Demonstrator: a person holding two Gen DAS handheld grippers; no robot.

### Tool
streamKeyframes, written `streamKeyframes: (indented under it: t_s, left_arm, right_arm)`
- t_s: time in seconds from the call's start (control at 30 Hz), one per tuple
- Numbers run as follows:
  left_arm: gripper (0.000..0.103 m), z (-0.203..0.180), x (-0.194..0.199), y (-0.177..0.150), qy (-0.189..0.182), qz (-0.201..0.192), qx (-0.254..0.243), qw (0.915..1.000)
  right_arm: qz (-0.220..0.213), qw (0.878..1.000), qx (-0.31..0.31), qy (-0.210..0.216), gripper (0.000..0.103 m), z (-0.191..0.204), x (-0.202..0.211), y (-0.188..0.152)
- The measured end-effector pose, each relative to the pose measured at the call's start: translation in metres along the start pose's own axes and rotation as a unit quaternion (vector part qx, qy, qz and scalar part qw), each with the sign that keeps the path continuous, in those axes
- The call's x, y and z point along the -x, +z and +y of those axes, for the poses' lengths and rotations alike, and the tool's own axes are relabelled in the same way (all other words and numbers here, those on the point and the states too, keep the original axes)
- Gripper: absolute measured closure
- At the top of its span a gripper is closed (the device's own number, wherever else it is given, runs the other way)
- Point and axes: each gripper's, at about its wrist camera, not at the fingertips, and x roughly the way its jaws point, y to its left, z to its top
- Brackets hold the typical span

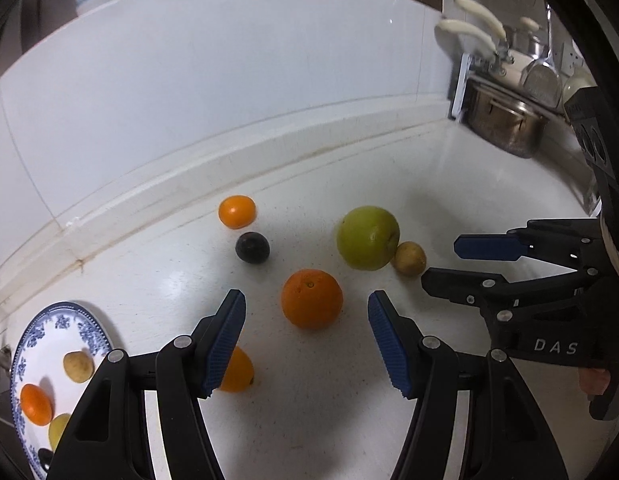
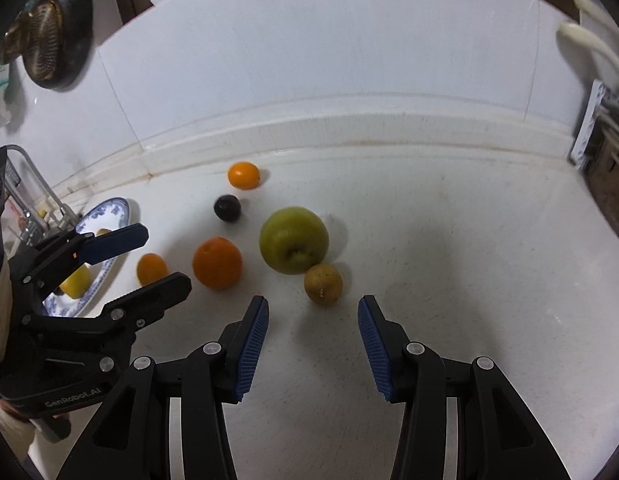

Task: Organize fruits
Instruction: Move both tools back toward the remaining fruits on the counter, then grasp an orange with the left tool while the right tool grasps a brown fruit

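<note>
now the left gripper (image 1: 306, 340) hangs low over the white counter (image 1: 329, 420) with its blue pads spread wide and nothing between them. just ahead of its tips, centred in the gap, sits the large orange (image 1: 312, 298), not touched by either pad. partly hidden behind its left finger lies a small orange fruit (image 1: 239, 372). off to its left, a blue-patterned plate (image 1: 87, 330) carries a yellowish fruit, a small orange one, a pale yellow one and something dark at the near rim.

the right gripper (image 2: 312, 346) is likewise parted and empty. directly ahead of its tips rests a small brown-yellow fruit (image 2: 323, 283), touching the green apple (image 2: 294, 239) just beyond it. further from both claws sits a dark plum (image 1: 252, 247), and beyond that, nearest the wall's ledge, a small tangerine (image 1: 237, 211).

far to the right of the left gripper, against the wall, stands a steel pot (image 1: 505, 120) with cream-handled utensils (image 1: 475, 26) above it.
</note>
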Motion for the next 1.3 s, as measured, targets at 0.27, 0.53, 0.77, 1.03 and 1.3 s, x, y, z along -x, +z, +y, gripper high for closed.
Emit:
streamKeyframes:
  t_s: [0.27,0.53,0.77,1.03,1.3]
  left_arm:
    - [0.041,-0.002,-0.021,0.004,0.008,0.027,-0.004,0.9996]
    - [0.047,-0.001,-0.033,0.002,0.005,0.048,0.001,0.9988]
    - [0.06,0.004,-0.038,0.003,-0.005,0.057,0.019,0.9982]
    - [0.063,0.0,-0.028,-0.001,-0.005,0.051,0.018,0.9985]
    - [0.063,-0.001,0.002,-0.001,-0.002,0.028,0.023,0.9993]
  right_arm:
    - [0.016,1.0,-0.002,0.003,0.056,-0.006,-0.021,0.004]
    - [0.024,1.0,-0.007,0.004,0.064,-0.009,-0.035,0.01]
    - [0.025,1.0,-0.01,0.007,0.076,-0.009,-0.038,0.01]
    - [0.017,1.0,-0.016,0.012,0.076,-0.009,-0.028,0.005]
    - [-0.008,1.0,-0.001,0.014,0.076,0.004,-0.003,0.004]
